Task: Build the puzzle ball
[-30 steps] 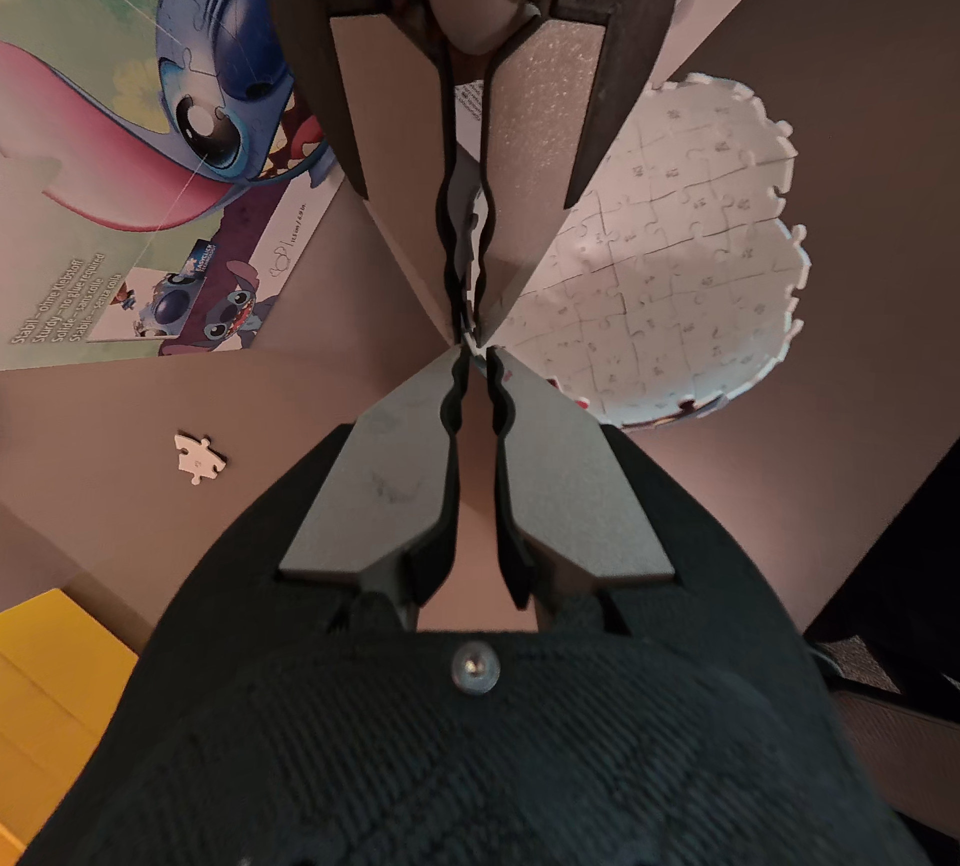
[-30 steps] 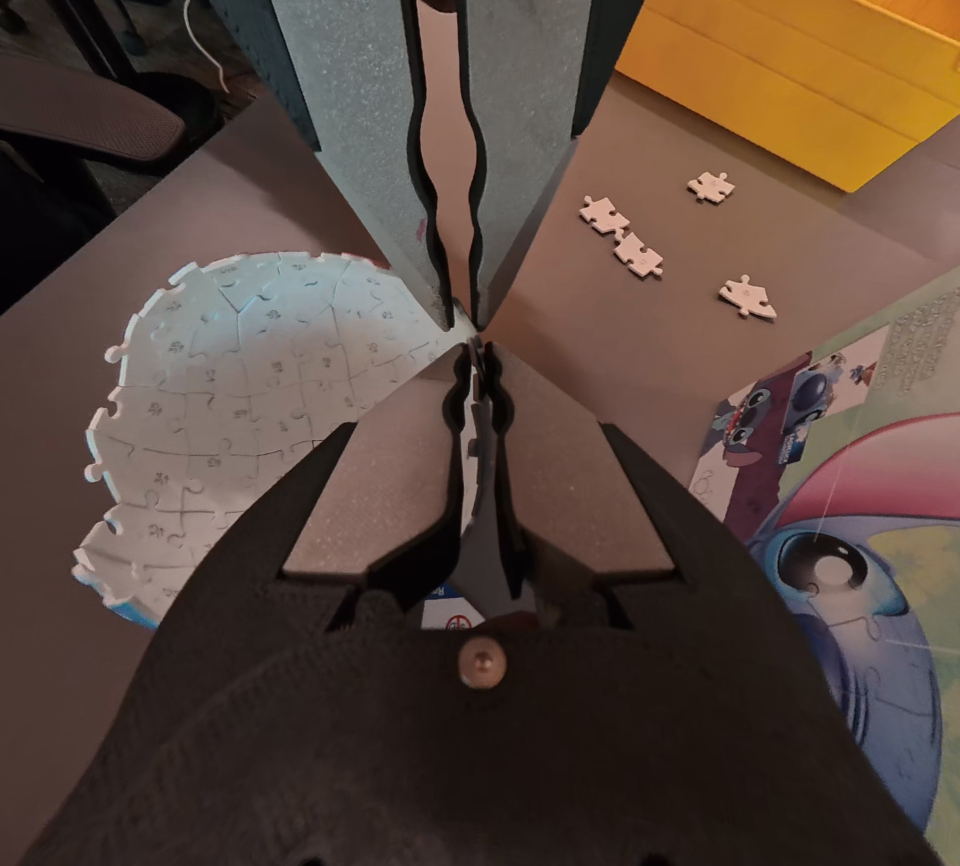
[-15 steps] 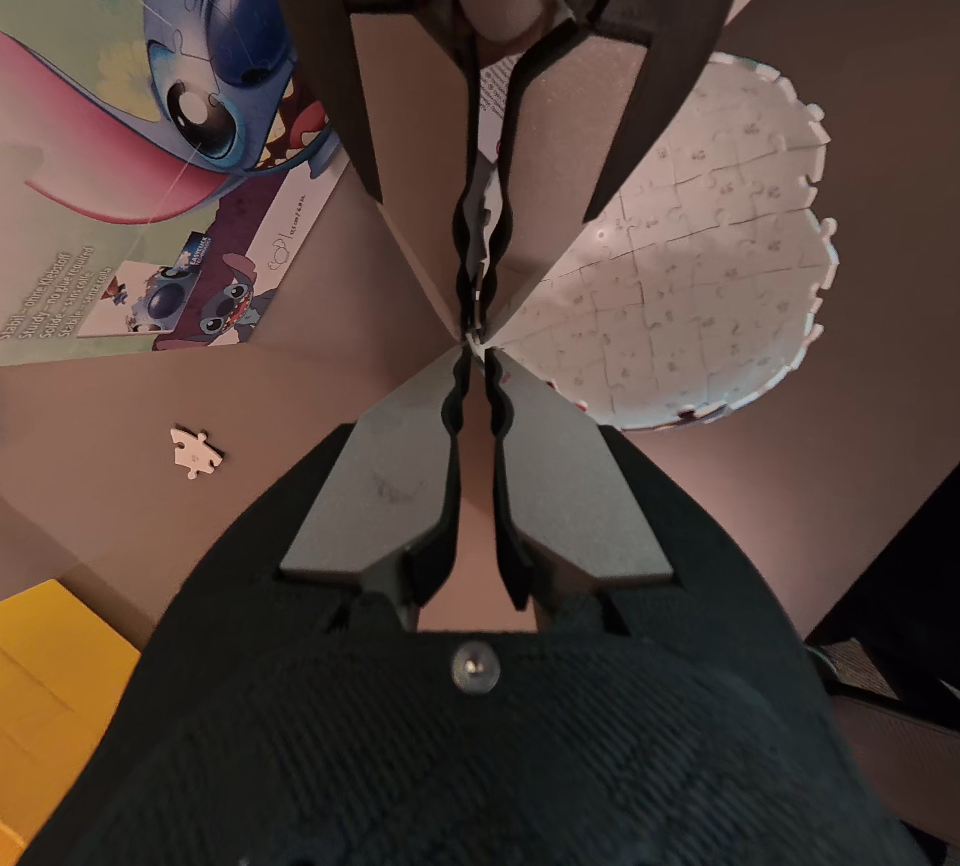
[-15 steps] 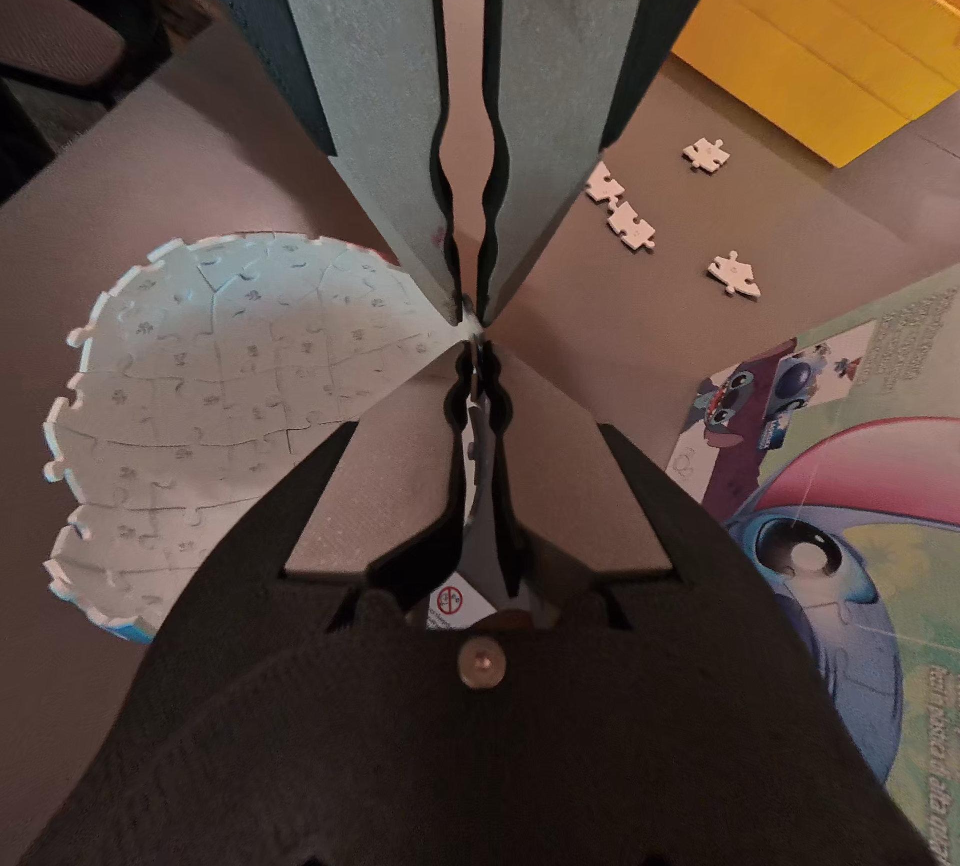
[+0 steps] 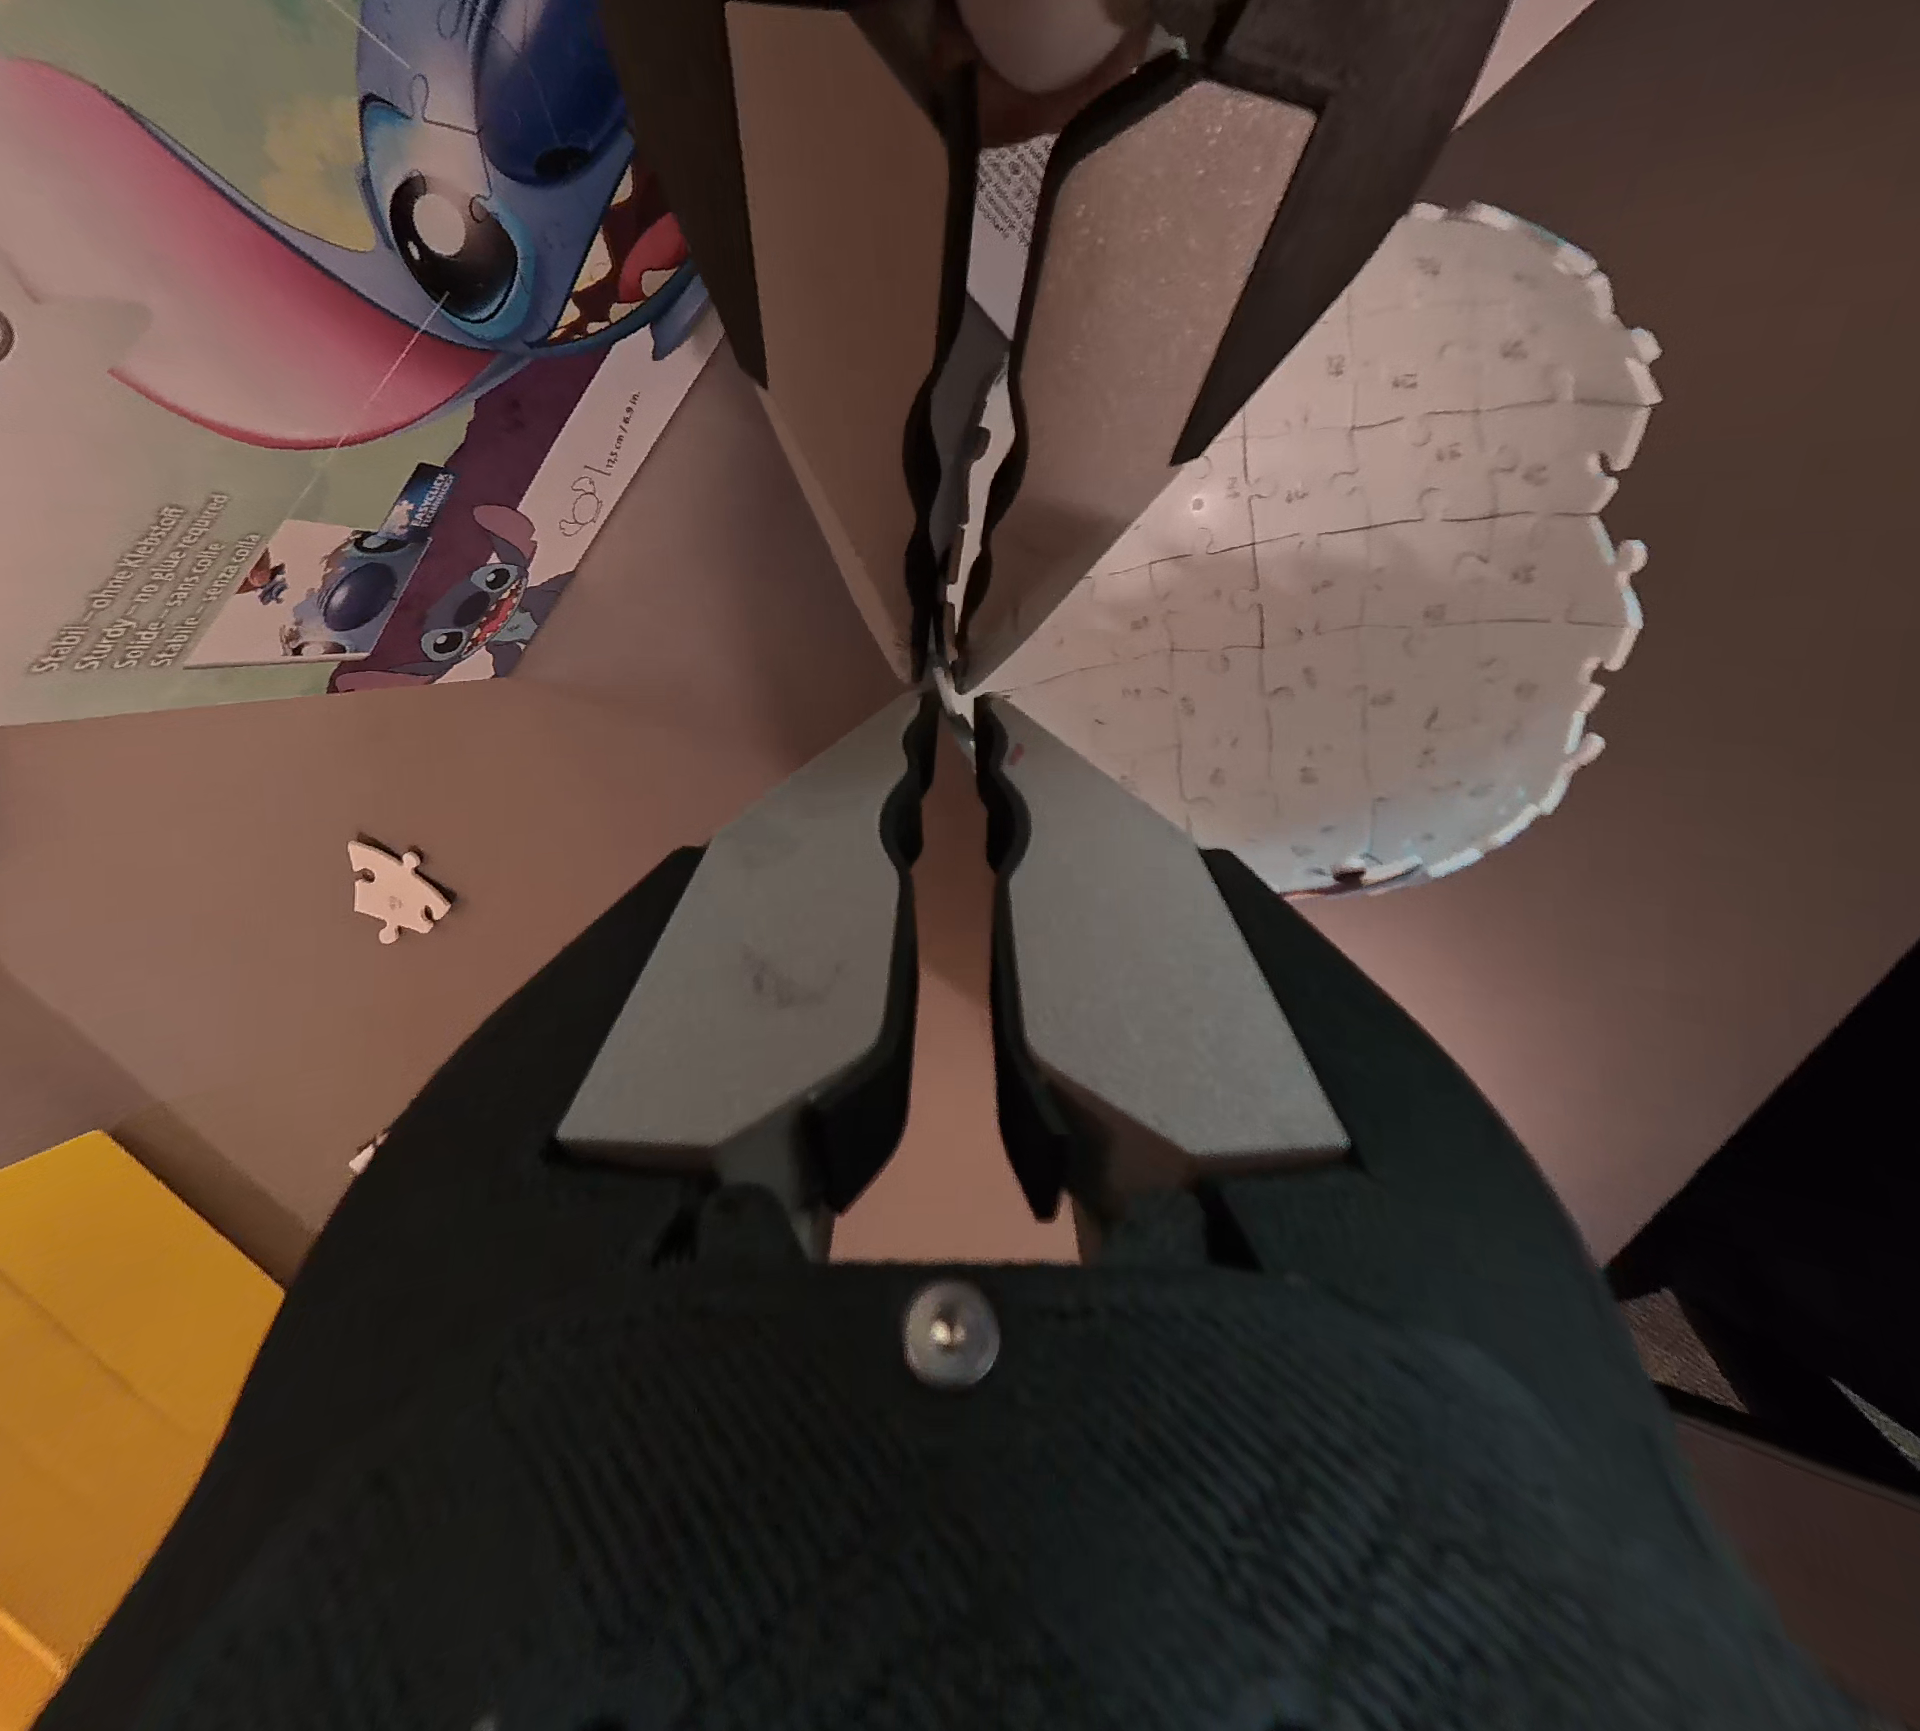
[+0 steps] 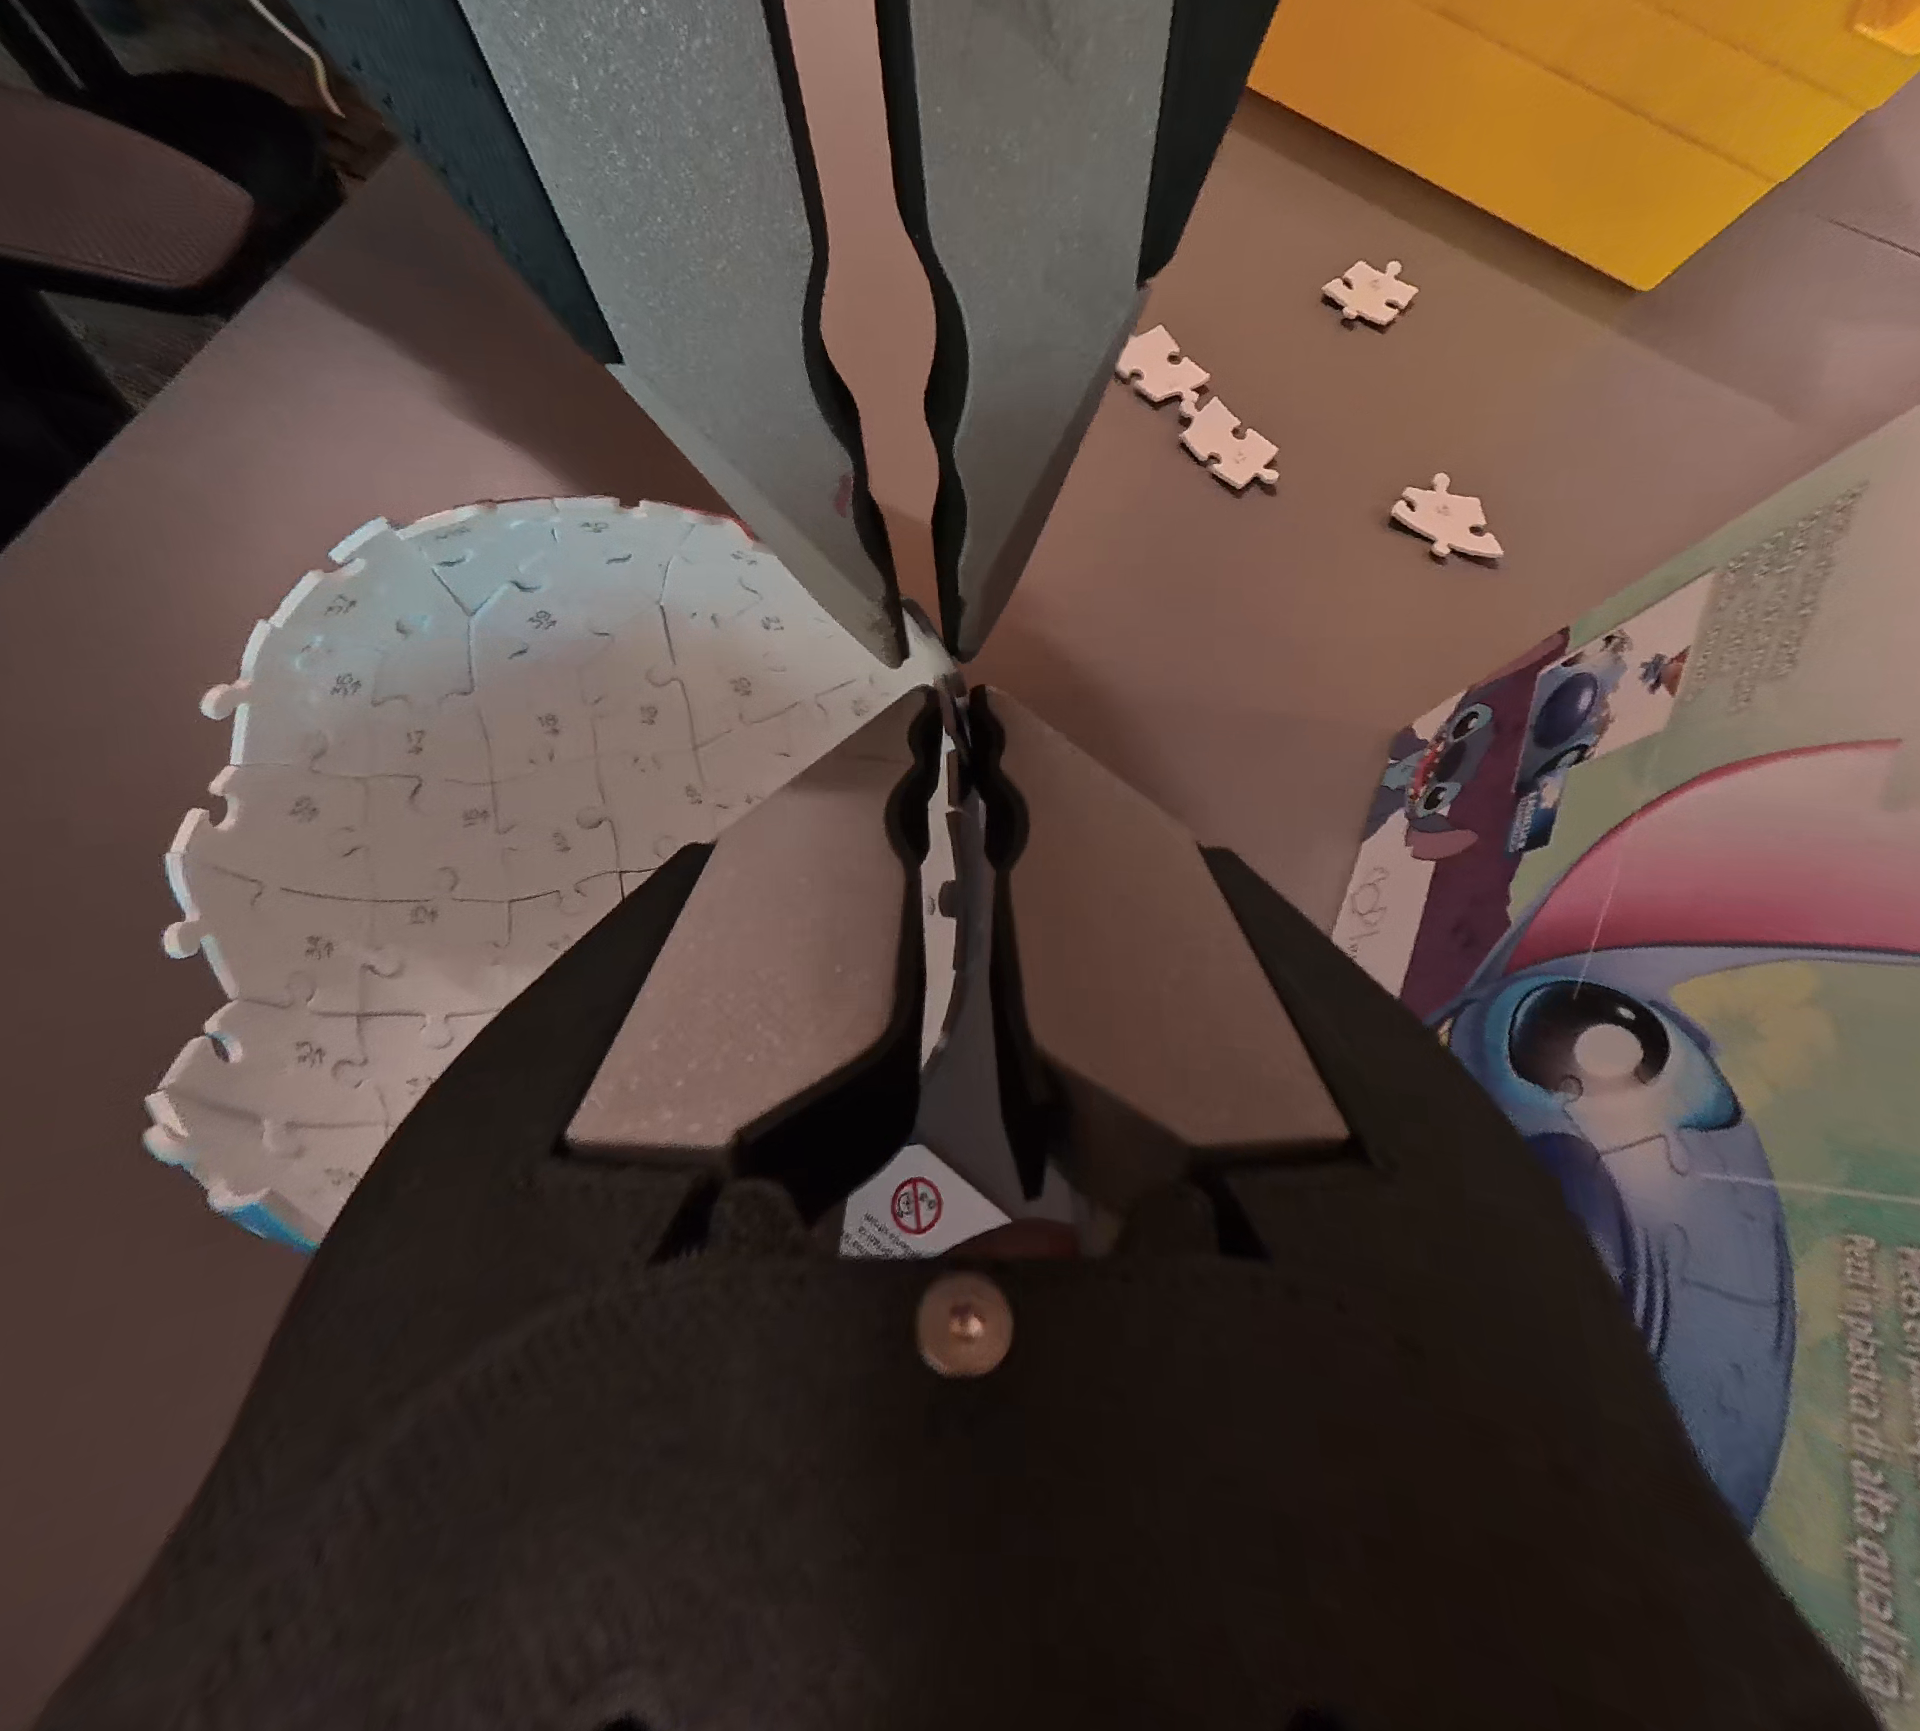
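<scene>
The half-built puzzle ball (image 5: 1351, 590) is a white shell, inside face up, lying on the brown table; it also shows in the right wrist view (image 6: 468, 798). My left gripper (image 5: 948, 710) and right gripper (image 6: 961, 705) meet tip to tip at the shell's rim. The left gripper's tips are closed on the rim. The right gripper is shut on a white puzzle piece (image 6: 954, 860), which stands edge-on between its fingers and also shows in the left wrist view (image 5: 971, 455). The joint between piece and rim is hidden by the fingertips.
Loose white pieces (image 6: 1195, 414) lie on the table beyond the grippers, and one more (image 5: 395, 886) shows left of my left gripper. The printed puzzle box lid (image 5: 260, 279) lies flat beside them. A yellow bin (image 6: 1558, 71) stands behind. A chair (image 6: 104, 216) is past the table edge. The tips of both grippers are at nearly the same place.
Both grippers stay shut and tip to tip at the rim. The right gripper has tilted slightly and the views have shifted a little. The shell has barely moved.
</scene>
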`<action>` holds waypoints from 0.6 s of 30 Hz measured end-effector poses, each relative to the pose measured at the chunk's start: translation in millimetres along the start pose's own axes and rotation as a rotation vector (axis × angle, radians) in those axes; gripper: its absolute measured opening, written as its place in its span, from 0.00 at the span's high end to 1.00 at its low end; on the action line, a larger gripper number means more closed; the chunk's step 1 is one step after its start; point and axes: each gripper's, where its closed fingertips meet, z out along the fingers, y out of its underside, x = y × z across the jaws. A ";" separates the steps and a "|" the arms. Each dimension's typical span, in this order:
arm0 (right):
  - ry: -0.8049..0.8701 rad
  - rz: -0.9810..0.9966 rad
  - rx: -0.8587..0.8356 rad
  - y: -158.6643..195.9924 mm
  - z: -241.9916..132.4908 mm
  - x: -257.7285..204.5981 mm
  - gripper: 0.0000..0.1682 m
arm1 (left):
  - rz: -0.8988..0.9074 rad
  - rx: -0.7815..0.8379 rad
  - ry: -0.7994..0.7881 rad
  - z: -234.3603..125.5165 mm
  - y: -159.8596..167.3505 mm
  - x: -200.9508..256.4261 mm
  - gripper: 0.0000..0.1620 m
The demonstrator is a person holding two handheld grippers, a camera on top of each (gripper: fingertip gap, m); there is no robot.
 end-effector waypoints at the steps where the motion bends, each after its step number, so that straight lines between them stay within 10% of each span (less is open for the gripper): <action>1: -0.011 0.007 0.015 -1.1 -0.7 -1.2 0.99 | -0.004 -0.002 0.009 1.3 -0.9 1.4 0.97; 18: 0.066 0.007 -0.129 7.1 -25.4 6.8 0.83 | 0.068 -0.029 -0.063 9.0 -5.9 1.3 1.00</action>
